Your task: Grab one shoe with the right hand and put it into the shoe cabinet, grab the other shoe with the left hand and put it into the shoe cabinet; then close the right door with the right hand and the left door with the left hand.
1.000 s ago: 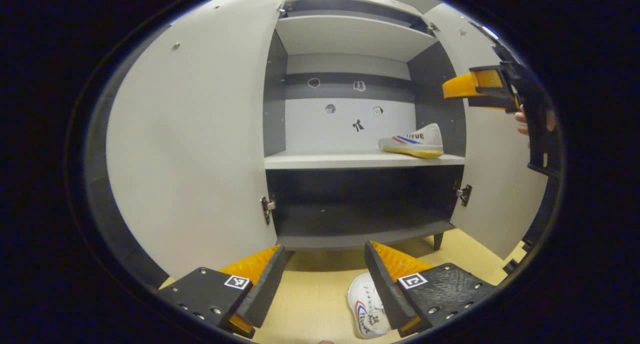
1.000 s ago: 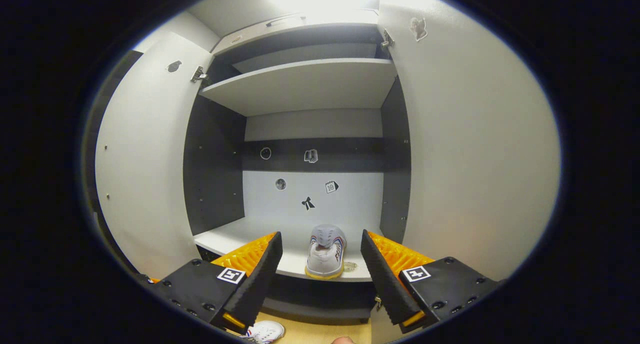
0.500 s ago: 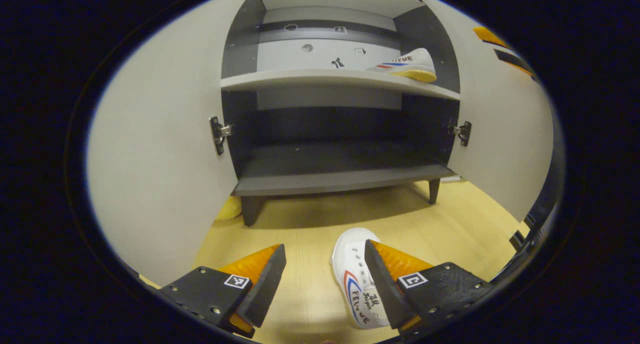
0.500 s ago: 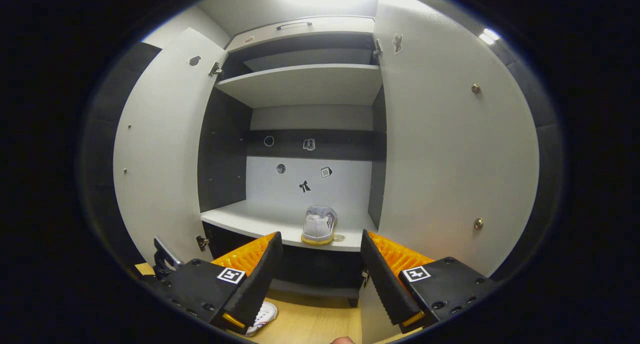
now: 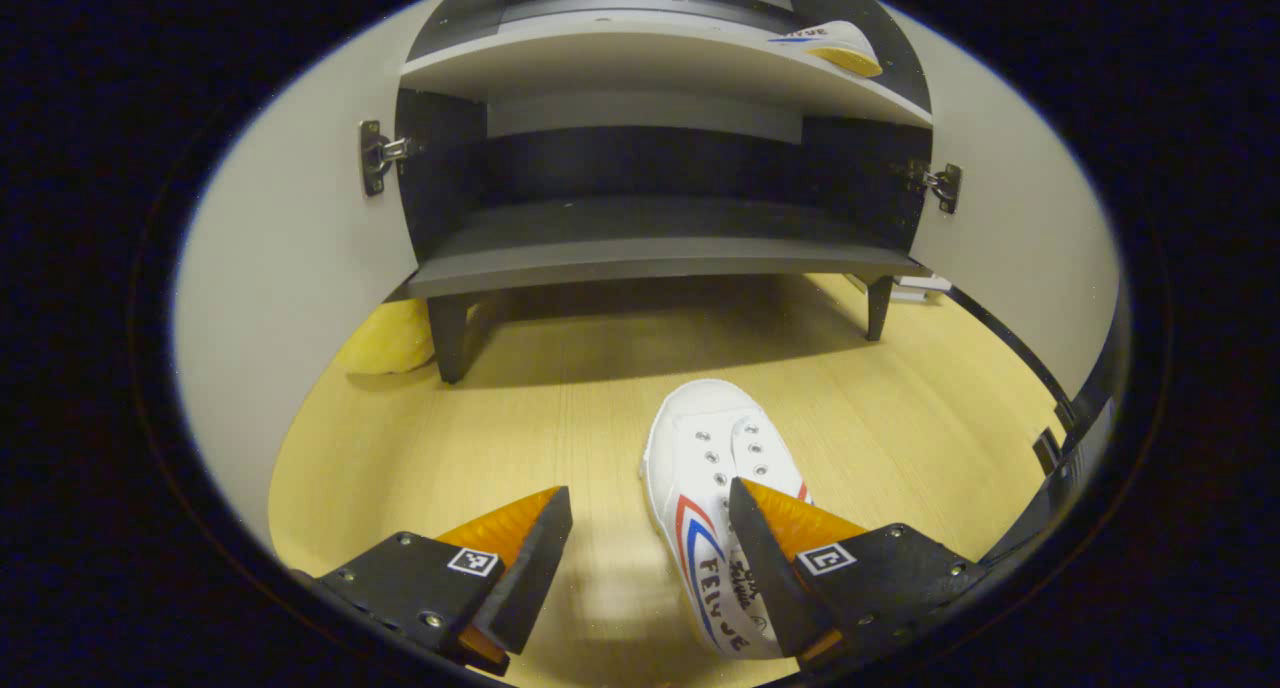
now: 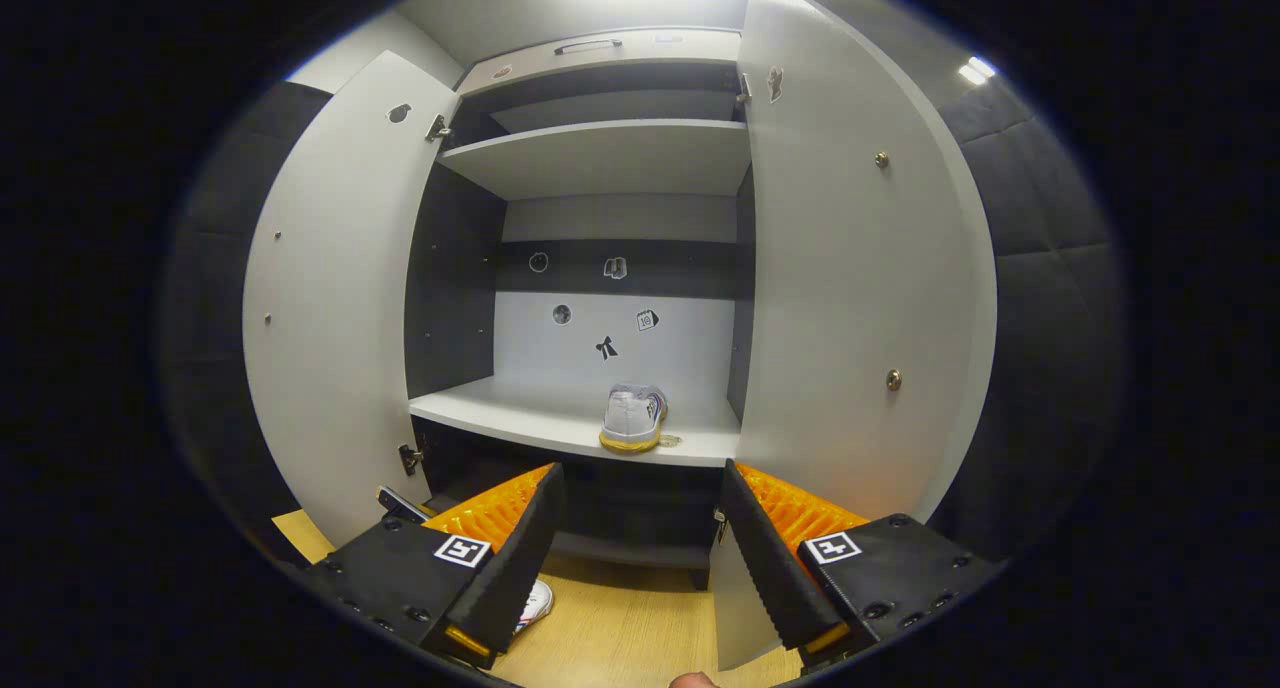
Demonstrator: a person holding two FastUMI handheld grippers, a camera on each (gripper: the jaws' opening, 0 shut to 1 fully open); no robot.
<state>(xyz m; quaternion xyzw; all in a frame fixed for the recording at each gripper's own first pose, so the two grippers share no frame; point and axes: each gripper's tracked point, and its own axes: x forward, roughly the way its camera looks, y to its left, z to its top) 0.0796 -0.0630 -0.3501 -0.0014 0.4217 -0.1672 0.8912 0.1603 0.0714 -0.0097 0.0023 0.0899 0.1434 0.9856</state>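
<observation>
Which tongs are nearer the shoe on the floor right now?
Left. The left tongs hang open just above the shoe on the floor, one finger overlapping it. The right tongs are open too, facing the shoe cabinet, higher and farther off.

White shoe on the floor (image 5: 712,488) with "FEIYUE" printed along its side, handwritten marks beside it unreadable
</observation>
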